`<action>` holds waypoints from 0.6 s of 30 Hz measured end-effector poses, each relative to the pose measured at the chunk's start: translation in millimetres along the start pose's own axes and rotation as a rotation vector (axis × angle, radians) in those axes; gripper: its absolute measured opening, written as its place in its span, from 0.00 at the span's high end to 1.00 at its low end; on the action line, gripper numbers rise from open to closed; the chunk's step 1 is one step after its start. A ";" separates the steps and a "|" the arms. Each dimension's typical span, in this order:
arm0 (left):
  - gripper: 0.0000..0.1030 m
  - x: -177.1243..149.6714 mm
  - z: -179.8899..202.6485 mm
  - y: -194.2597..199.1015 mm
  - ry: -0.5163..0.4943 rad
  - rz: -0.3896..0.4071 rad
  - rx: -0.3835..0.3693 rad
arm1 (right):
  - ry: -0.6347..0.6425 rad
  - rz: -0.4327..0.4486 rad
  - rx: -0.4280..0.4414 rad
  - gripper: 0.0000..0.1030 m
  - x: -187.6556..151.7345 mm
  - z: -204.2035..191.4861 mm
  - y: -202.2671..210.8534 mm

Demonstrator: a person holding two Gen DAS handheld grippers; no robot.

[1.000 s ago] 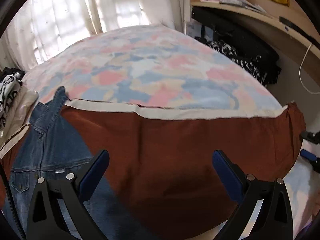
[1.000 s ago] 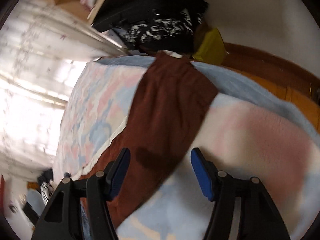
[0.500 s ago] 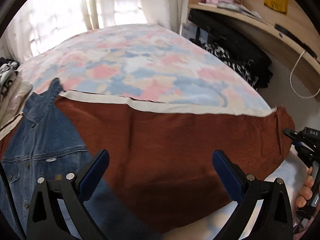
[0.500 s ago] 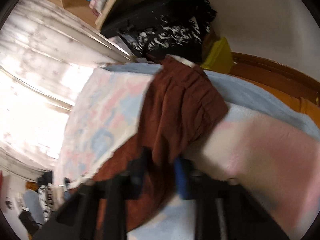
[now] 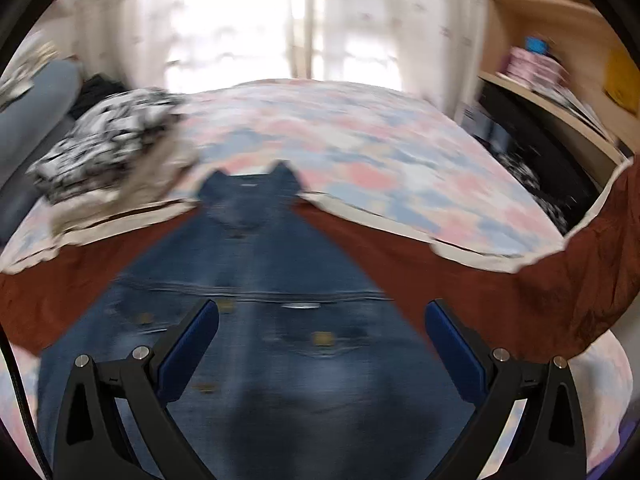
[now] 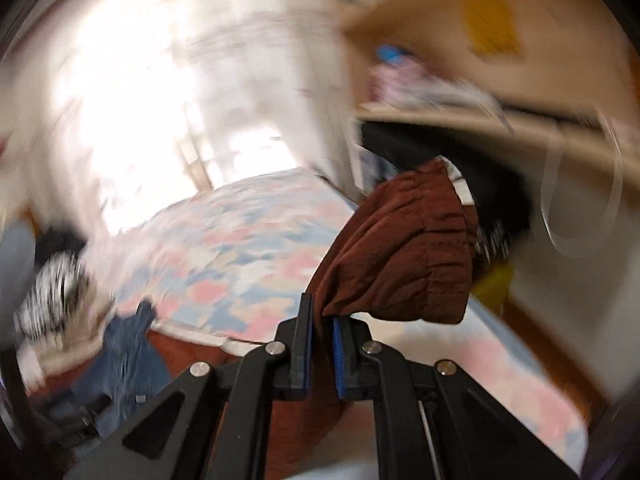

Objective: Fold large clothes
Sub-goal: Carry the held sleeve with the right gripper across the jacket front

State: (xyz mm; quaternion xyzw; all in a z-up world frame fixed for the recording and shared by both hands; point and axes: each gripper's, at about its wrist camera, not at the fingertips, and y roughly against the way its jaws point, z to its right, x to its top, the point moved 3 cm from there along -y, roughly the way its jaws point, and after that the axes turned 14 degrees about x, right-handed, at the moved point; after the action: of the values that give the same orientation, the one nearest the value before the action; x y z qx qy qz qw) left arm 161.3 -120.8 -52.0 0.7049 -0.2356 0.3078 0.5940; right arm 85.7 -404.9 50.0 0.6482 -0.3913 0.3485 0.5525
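Right gripper [image 6: 320, 344] clamps the brown sleeve [image 6: 404, 252] cuff at 12 o'clock; left gripper [image 5: 320, 344] gapes empty; thin pinch may slip when swung

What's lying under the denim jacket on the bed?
The denim jacket lies on a rust-brown garment, which shows on both sides of it, spread over the pastel bedspread. Whatever sits directly beneath the denim is covered.

left tongs [image 5: 322, 354] agape, right tongs [image 6: 321, 354] clamped
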 end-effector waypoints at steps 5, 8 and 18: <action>0.01 -6.9 -75.2 -10.9 0.097 -0.016 0.072 | 0.225 -0.123 0.139 0.85 -34.3 -122.7 -45.0; 0.01 -17.9 -104.0 -22.7 0.115 -0.044 0.097 | 0.268 -0.285 0.260 0.54 -86.3 -177.9 -78.2; 0.01 -38.9 -114.3 -53.9 0.125 -0.161 -0.103 | 0.170 -0.422 0.368 0.47 -149.8 -181.9 -64.5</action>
State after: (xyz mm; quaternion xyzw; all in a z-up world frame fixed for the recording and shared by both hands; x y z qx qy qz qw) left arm 154.1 0.1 -105.1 0.6696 -0.1560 0.2901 0.6657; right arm 72.2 -201.3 -84.3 0.7731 -0.1304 0.3438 0.5168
